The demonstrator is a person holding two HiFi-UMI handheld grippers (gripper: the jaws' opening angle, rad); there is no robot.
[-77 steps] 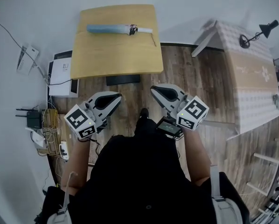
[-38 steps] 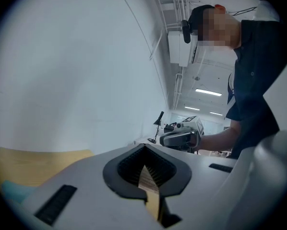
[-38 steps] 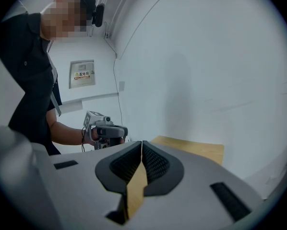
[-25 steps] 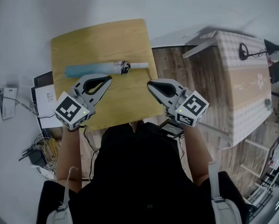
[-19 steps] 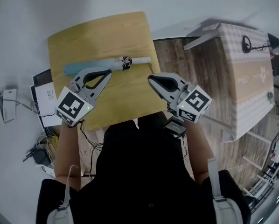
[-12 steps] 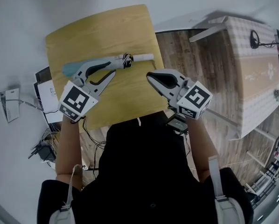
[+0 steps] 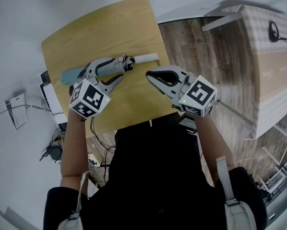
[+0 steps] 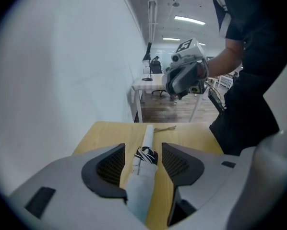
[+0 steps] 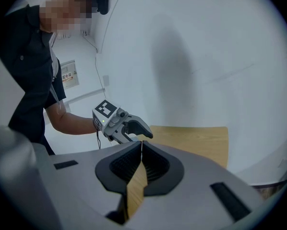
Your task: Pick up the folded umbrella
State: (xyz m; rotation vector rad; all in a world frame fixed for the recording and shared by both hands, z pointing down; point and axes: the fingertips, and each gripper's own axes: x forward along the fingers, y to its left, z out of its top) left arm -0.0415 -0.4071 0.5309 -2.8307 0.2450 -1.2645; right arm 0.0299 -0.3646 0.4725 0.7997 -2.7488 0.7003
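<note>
I am holding my left claw (image 8: 143, 150) astride the pale blue folded fabric umbrella (image 8: 141, 186), which is lying on the light wooden tabletop (image 7: 110, 28). Its jaws have just been opening and are not yet touching the canopy. Advice: centre the umbrella before closing. My right claw (image 9: 141, 145) is hovering nearby, pressed together and empty.

There is one folded umbrella (image 8: 142, 169). I count two grippers: one left gripper (image 7: 118, 68) and one right gripper (image 7: 149, 74). There are two tables: one wooden table (image 7: 110, 28) and one pale patterned table (image 7: 273, 75). One person (image 7: 153, 176) is visible.
</note>
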